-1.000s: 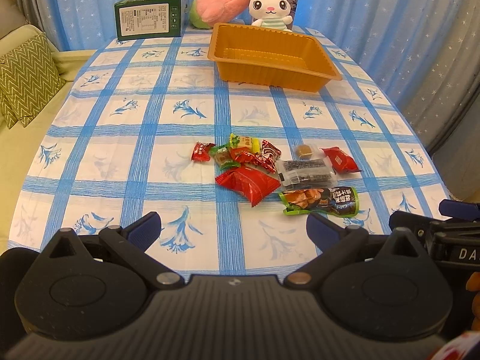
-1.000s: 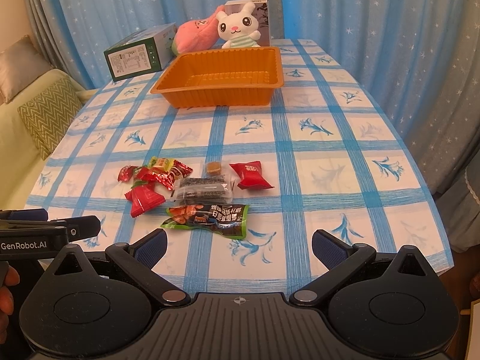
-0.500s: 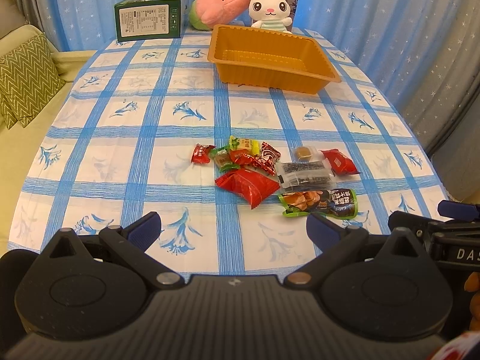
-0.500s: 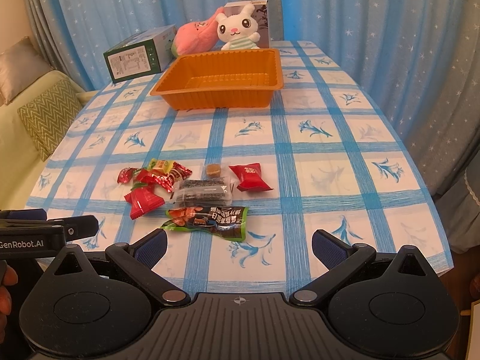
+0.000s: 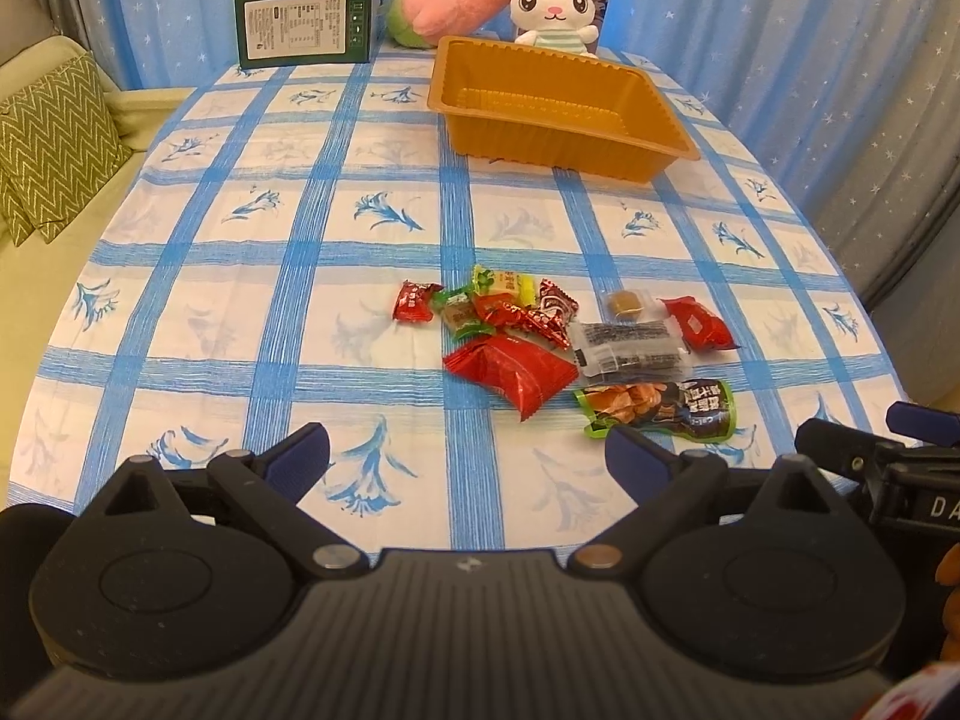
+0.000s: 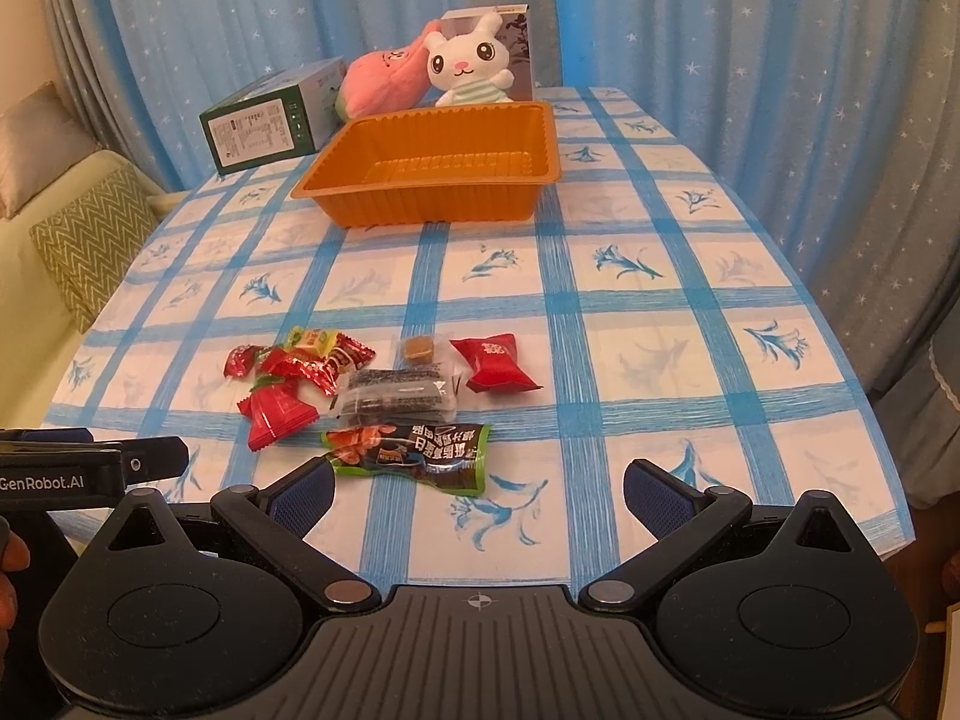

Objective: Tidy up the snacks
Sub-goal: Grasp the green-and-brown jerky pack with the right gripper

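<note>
Orange tray (image 6: 432, 180) and loose snacks (image 5: 564, 342) on a checked tablecloth (image 5: 300, 240)
The tray stands empty at the far end; the snacks lie clustered near the front edge. Left gripper (image 5: 468, 456) and right gripper (image 6: 477, 489) hover low before the snacks, jaws spread wide, grasping nothing

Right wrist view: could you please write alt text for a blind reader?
A cluster of wrapped snacks lies on a blue-checked tablecloth before the open right gripper. Farther back stands an empty orange plastic tray, with plush toys behind.
</note>
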The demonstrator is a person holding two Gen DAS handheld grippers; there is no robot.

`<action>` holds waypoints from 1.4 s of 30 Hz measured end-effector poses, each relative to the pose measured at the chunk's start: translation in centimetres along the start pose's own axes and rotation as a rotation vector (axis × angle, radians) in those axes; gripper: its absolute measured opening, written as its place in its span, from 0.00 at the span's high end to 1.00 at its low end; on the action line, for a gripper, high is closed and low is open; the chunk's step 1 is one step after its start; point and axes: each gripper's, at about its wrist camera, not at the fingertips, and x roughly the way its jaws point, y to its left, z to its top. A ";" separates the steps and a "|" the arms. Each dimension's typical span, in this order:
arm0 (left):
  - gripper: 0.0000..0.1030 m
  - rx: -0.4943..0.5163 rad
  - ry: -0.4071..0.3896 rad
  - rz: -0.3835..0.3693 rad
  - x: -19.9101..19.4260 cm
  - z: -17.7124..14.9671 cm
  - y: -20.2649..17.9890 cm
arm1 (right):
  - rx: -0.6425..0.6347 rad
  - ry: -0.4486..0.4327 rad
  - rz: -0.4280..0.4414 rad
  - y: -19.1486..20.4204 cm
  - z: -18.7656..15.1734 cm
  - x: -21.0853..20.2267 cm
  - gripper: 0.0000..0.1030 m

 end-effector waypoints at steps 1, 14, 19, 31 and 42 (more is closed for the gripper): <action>0.05 0.000 0.002 0.001 0.1 0.0 0.0 | 0.002 0.001 0.000 0.0 0.0 0.1 0.01; 0.10 -0.007 0.028 0.003 2.0 0.3 0.5 | -0.037 0.020 0.025 -0.3 0.1 2.4 0.09; 0.14 -0.006 0.038 -0.001 2.8 0.7 0.9 | -0.151 0.044 0.105 0.3 0.2 3.6 0.13; 0.25 -0.039 0.049 -0.019 4.3 1.8 2.0 | -0.651 0.101 0.303 4.0 1.1 8.7 0.43; 0.25 -0.058 0.074 -0.023 5.4 1.8 2.7 | -0.805 0.186 0.296 5.1 1.0 12.7 0.57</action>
